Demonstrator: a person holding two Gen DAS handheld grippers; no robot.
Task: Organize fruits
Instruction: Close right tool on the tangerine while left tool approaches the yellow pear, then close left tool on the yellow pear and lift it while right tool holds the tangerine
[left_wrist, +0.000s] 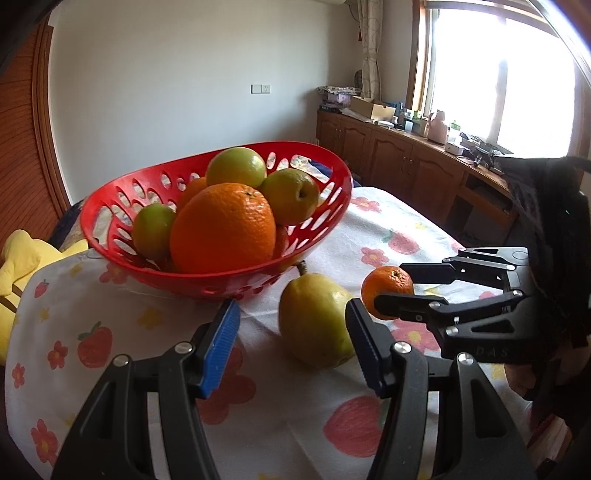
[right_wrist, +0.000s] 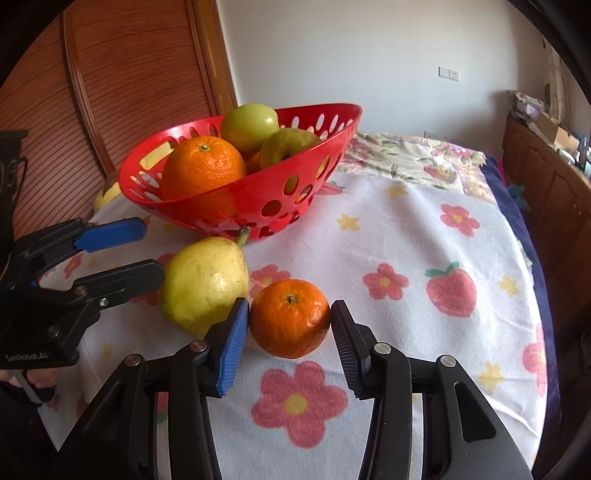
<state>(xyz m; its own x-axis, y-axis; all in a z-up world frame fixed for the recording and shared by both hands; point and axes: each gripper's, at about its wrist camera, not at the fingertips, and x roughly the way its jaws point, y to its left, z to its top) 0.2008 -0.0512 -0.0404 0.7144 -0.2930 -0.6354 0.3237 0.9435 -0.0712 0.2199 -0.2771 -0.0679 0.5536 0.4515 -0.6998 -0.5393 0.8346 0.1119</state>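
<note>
Small orange mandarin, round and glossy with a dimpled peel, sits squarely between the two ribbed pads of the right claw, the blue pad at its left flank and the dark one a sliver off its right, so the grip looks not quite clenched, though that gap is hard to judge. Just left lies the smooth yellow-green pear, stem toward the perforated red plastic basket piled with fruit. The left claw hangs released, the pear partly between its pads, over the strawberry-print cloth.
</note>
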